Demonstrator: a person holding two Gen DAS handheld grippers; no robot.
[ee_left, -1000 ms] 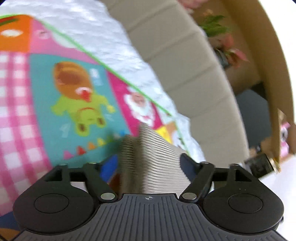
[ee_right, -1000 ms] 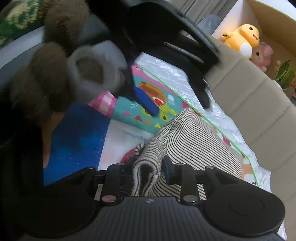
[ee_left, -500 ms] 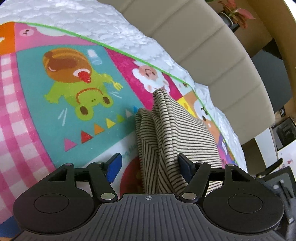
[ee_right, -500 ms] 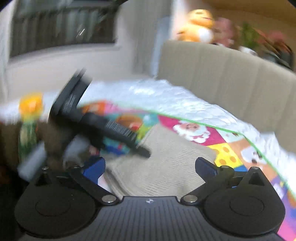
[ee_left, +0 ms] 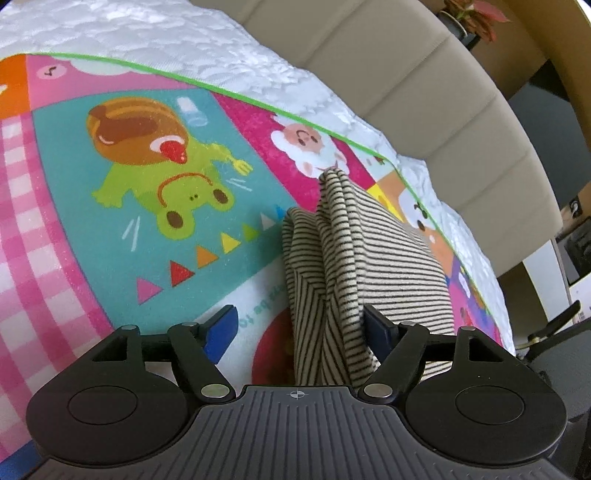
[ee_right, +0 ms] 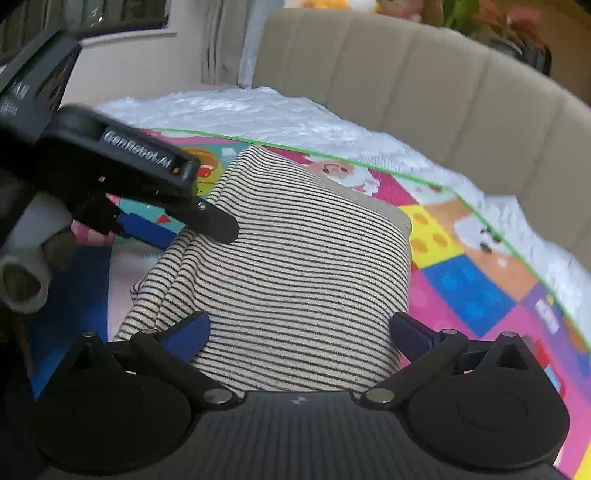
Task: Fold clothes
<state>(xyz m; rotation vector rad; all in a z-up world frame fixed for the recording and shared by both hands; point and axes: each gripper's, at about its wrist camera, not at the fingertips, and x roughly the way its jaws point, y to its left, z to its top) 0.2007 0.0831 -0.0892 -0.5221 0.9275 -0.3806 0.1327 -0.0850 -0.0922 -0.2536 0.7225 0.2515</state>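
Observation:
A cream cloth with thin black stripes lies folded on a colourful play mat. My right gripper hangs wide open over its near edge, pads clear of the fabric. My left gripper is at the cloth's left edge, one black finger resting on it. In the left wrist view the bunched edge of the striped cloth rises between the jaws of the left gripper. Those jaws are opening: the cloth leans on the right pad and the left pad stands apart.
The play mat covers a white quilted bedspread. A beige padded headboard curves behind it, with potted plants beyond. A person's hand holds the left gripper at the frame's left edge.
The right gripper let go of the bunched cloth edge, opened wide and rolled level. The cloth now lies flat and folded. The left gripper tilted down a little with the cloth edge between its jaws.

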